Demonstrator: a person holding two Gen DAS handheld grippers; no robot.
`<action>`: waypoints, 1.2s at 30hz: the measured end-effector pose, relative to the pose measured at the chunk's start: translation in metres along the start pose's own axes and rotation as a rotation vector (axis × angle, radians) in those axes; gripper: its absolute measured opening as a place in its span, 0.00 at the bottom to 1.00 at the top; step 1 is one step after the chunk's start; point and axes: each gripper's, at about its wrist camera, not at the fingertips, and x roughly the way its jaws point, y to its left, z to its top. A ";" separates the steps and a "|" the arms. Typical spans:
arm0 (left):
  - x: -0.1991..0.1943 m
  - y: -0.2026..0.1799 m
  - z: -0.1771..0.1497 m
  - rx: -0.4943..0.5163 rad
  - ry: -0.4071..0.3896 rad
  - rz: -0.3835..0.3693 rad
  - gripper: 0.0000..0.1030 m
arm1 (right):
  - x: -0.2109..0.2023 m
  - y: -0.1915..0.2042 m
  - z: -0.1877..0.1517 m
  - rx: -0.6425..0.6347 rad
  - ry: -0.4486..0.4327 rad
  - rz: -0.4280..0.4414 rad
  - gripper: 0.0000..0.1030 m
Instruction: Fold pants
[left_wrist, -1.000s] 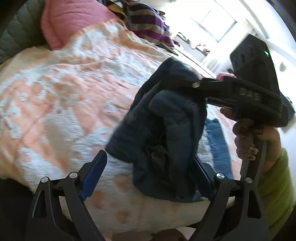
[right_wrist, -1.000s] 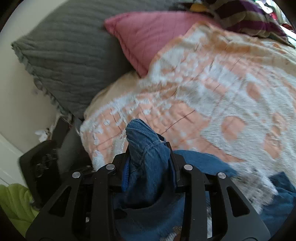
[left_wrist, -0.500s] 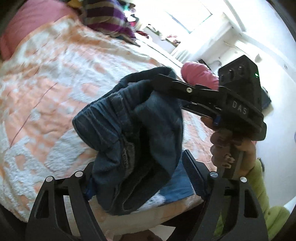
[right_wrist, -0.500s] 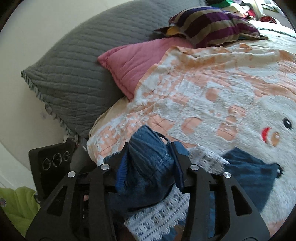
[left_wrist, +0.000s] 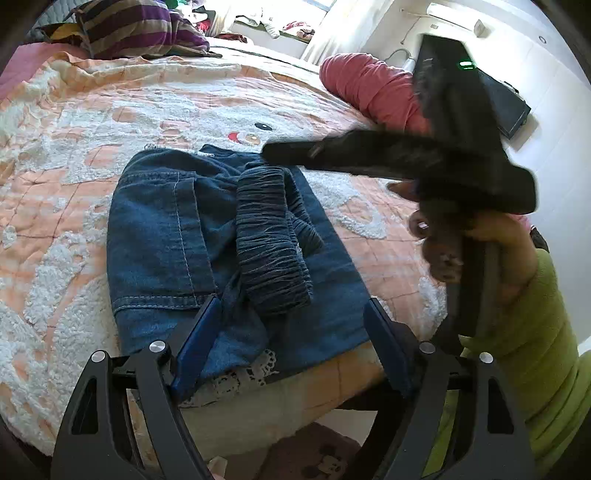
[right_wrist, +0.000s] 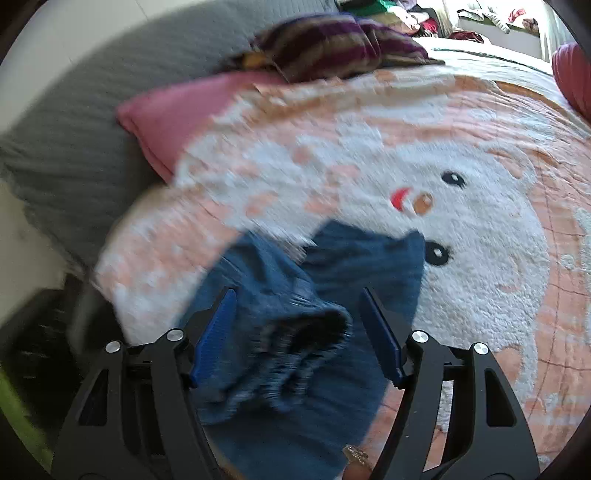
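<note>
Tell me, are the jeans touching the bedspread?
Touching. The left wrist view shows the jeans lying flat on the bedspread, both grippers open.

A striped pillow (left_wrist: 140, 29) lies beyond the peach bedspread (left_wrist: 55, 155).

Right gripper (right_wrist: 295, 332) has let go: a second ago we had it clamped on the denim, now its fingers (right_wrist: 218, 332) stand apart with the bunched waistband loose between them. Pants (left_wrist: 229, 251) went from hanging mid-air to lying in a folded stack on the blanket (left_wrist: 66, 177) at the bed edge. In the left view the right gripper (left_wrist: 291, 152) sits just above the pile rather than carrying it. Left gripper (left_wrist: 291, 325) was wide open around the hanging cloth; now we have it over the near edge of the stack. Right view now motion-blurred.
</note>
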 end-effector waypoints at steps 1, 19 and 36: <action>0.001 0.000 -0.002 0.003 0.004 0.003 0.75 | 0.009 0.000 -0.003 -0.024 0.027 -0.062 0.55; -0.063 0.014 0.013 0.029 -0.106 0.164 0.95 | -0.064 0.001 -0.031 -0.013 -0.175 -0.104 0.77; -0.033 0.065 0.045 -0.033 -0.039 0.226 0.75 | -0.065 0.107 -0.100 -0.469 -0.094 -0.038 0.79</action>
